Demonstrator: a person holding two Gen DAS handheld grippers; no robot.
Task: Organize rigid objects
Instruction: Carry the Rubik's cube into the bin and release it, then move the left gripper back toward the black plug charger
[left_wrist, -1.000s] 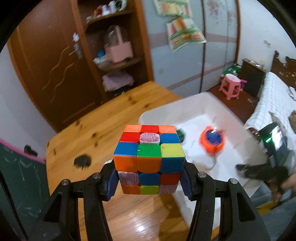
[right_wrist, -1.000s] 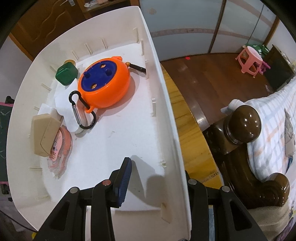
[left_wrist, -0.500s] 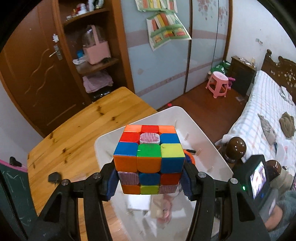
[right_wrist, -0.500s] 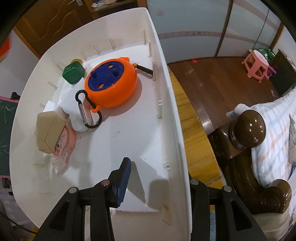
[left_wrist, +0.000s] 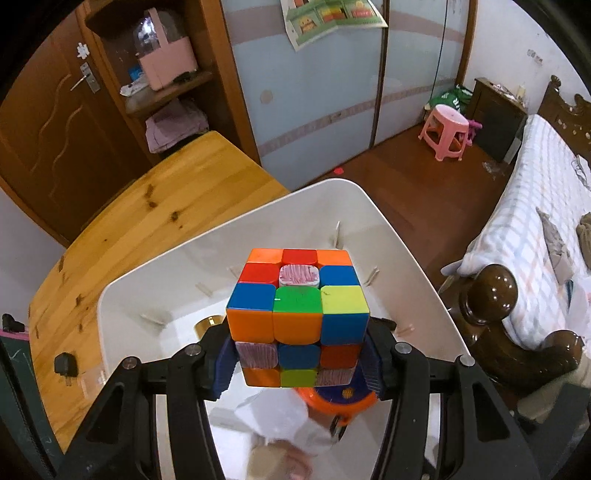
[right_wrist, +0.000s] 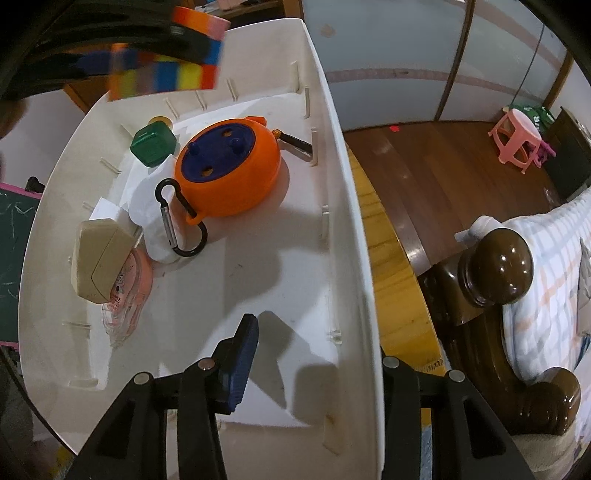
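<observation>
The left gripper (left_wrist: 299, 360) clamps the cube (left_wrist: 298, 317) above the bin (left_wrist: 424, 280), not yet dropped. The right gripper (right_wrist: 314, 360) straddles the bin wall, apparently loose. Reel (right_wrist: 229, 170) and box (right_wrist: 101, 264) lie inside.

A wooden table (left_wrist: 122, 221) carries a white bin (left_wrist: 413, 266) at its right end. A small black object (left_wrist: 65, 364) lies on the bare wood left of the bin. Inside the bin lie an orange reel (right_wrist: 229, 173), a green box (right_wrist: 152, 143), a tan case (right_wrist: 99, 264) and a carabiner (right_wrist: 177, 221).
</observation>
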